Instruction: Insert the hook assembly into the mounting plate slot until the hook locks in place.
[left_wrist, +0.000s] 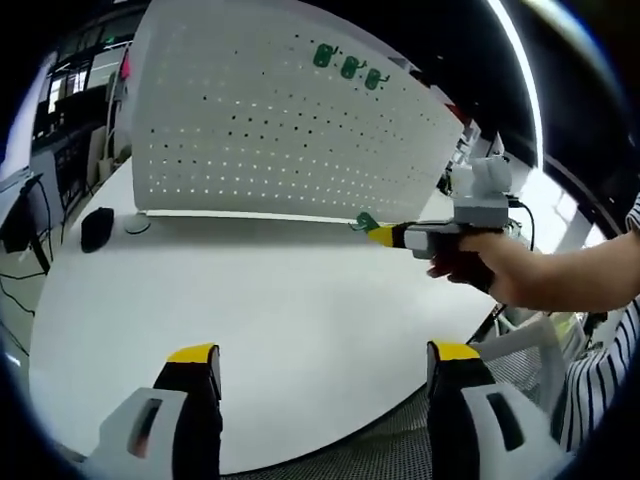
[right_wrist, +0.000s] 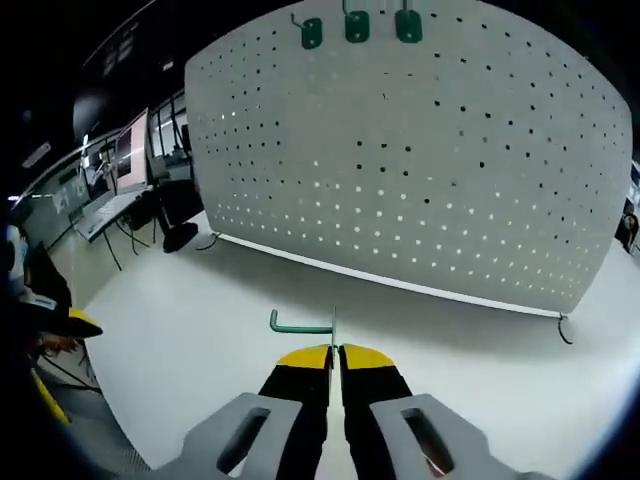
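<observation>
A white perforated mounting plate stands upright on the white table. Three green hooks hang near its top edge. My right gripper is shut on a green hook assembly, held above the table a short way in front of the plate's lower edge. In the left gripper view that right gripper comes in from the right, held by a person's hand, with the green hook at its tip. My left gripper stands open over the table's near part with nothing between its yellow-tipped fingers.
A black object and a round base lie at the table's far left by the plate. Desks with monitors stand left beyond the table. A mesh chair sits by the table's near right edge.
</observation>
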